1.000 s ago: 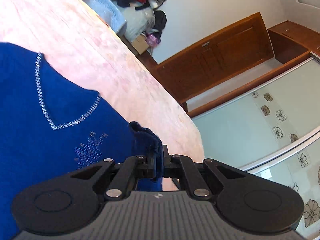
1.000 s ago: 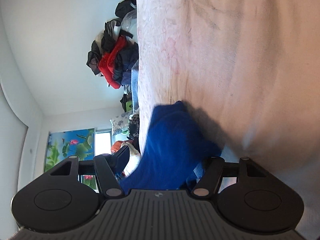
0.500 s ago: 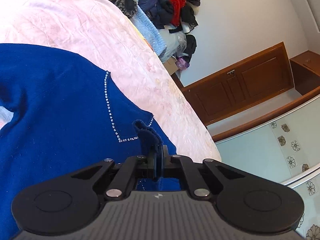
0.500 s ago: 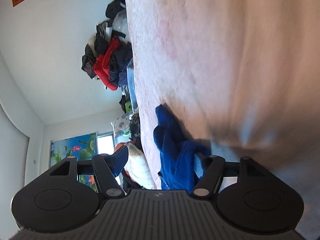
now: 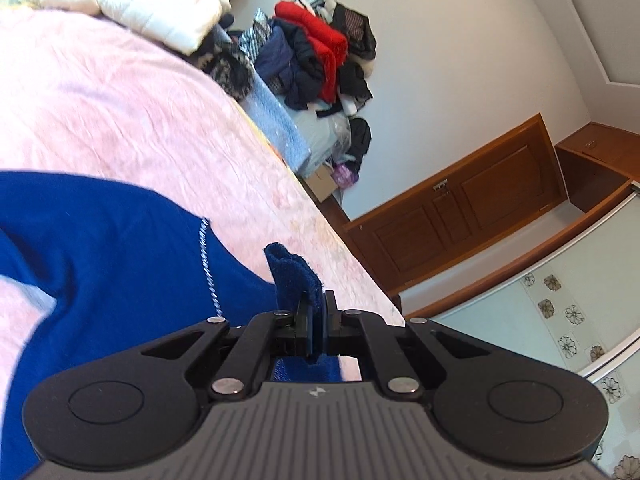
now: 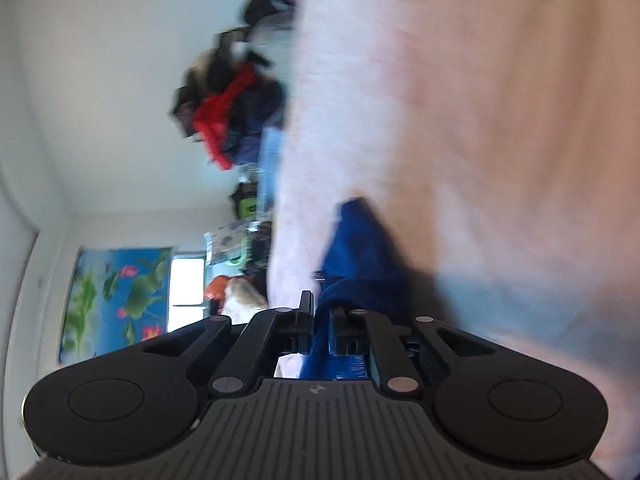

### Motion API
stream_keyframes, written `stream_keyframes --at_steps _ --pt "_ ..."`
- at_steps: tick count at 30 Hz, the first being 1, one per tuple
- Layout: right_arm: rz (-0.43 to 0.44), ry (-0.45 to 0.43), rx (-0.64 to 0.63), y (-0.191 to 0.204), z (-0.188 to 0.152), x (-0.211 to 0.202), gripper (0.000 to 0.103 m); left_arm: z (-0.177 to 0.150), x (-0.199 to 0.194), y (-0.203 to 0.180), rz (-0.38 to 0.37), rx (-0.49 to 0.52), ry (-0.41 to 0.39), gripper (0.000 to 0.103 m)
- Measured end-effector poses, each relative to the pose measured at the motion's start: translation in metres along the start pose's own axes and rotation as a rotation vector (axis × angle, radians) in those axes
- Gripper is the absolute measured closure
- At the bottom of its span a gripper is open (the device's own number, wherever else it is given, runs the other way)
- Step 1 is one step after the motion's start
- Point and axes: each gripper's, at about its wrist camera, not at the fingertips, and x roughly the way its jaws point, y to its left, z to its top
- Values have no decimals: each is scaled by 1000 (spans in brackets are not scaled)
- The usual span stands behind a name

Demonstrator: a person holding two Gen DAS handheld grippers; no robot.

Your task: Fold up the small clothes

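A blue knit top [image 5: 104, 248] with a line of small rhinestones lies spread on the pink bedspread [image 5: 120, 120]. My left gripper [image 5: 316, 320] is shut on an edge of the blue top, and a fold of the cloth sticks up above the jaws. In the blurred right wrist view, another part of the blue top [image 6: 360, 248] runs from the bedspread [image 6: 480, 120] into my right gripper [image 6: 320, 320]. Its jaws are closing, with the cloth pinched between them.
A white duvet [image 5: 132, 4] lies at the far end of the bed. A heap of dark and red clothes [image 5: 316, 60] is piled beside the bed against the wall. A wooden door [image 5: 460, 208] and a glass sliding panel [image 5: 560, 300] stand past the bed's edge.
My left gripper has carried its edge of the blue top across the bed, so the view swung toward the clothes heap. My right gripper's jaws have closed onto the blue cloth.
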Motion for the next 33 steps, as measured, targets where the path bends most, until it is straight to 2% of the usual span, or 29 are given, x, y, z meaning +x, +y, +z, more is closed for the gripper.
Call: stream_keyframes --at_steps 2,3,5,6,8,10,13,14,15,17,20,23,27,30,33 --pt "-29 30 -91 10 -9 0 91 2 -5 16 56 -12 -26 99" --pt "-82 68 -120 8 -11 6 91 3 -2 31 96 -32 -15 99" --pt "-205 87 -108 -9 -11 10 91 -1 10 61 192 -99 33 99" --pt "-227 76 -92 -18 -10 8 91 -4 18 76 230 -132 60 99" --pt "-248 63 -74 -25 -6 0 91 -14 22 88 258 -148 80 99" --pt "-262 62 -92 -24 -6 -6 91 -21 19 93 254 -149 80 99" --pt "-281 162 -82 -25 -7 -6 86 -26 17 98 260 -166 92 99" --pt "-285 175 -80 -24 -4 -8 83 -27 16 98 260 -167 98 99" --pt "-298 188 -90 -20 -3 -11 70 -28 13 97 252 -163 100 99" --pt "-294 165 -147 -7 4 -16 58 -30 11 96 240 -154 104 99" --pt "-321 113 -259 15 20 -7 56 -31 15 97 254 -136 121 99" --pt "-407 146 -374 24 38 34 43 -31 25 101 266 -132 141 99" --pt "-456 236 -492 26 40 82 44 -31 35 104 286 -130 169 99" --pt "-483 245 -597 31 38 102 42 -32 35 104 304 -121 169 99" --pt "-483 254 -626 34 36 107 37 -31 29 109 337 -128 149 98"
